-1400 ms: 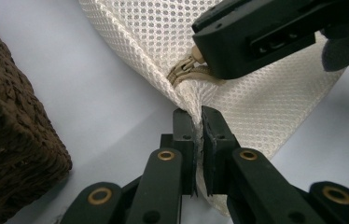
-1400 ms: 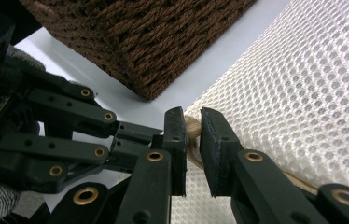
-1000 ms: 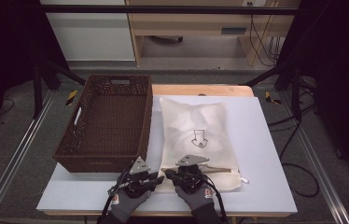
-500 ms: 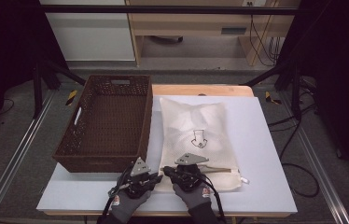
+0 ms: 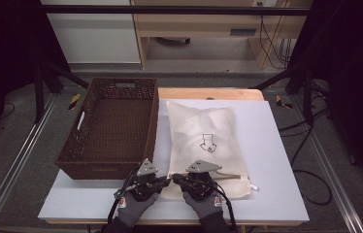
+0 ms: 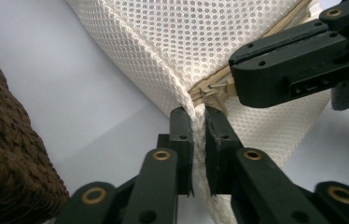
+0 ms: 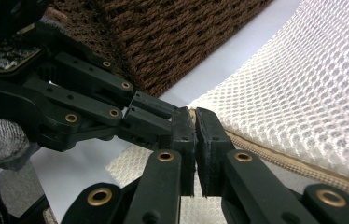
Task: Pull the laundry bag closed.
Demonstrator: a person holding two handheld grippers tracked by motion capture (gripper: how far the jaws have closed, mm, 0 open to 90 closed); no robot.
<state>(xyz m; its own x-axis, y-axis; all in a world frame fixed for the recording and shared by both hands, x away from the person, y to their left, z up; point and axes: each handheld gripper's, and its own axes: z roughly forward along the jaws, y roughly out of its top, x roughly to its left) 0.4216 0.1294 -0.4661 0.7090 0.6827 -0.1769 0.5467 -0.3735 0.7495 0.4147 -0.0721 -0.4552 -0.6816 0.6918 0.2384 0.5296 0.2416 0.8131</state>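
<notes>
From above, the white mesh laundry bag (image 5: pixel 207 145) lies flat on the white table (image 5: pixel 276 160), just right of the brown wicker basket (image 5: pixel 111 126); both grippers meet at its near-left corner. Along the left gripper (image 6: pixel 199 126), the jaws have just been closing and pinch the bag's corner seam beside the zipper pull (image 6: pixel 219 88). Along the right gripper (image 7: pixel 195 123), the jaws are clamped together on the beige zipper edge (image 7: pixel 275 156).

mesh bag's (image 5: pixel 204 141) contents hidden, print (image 5: pixel 207 143) too small to read
</notes>
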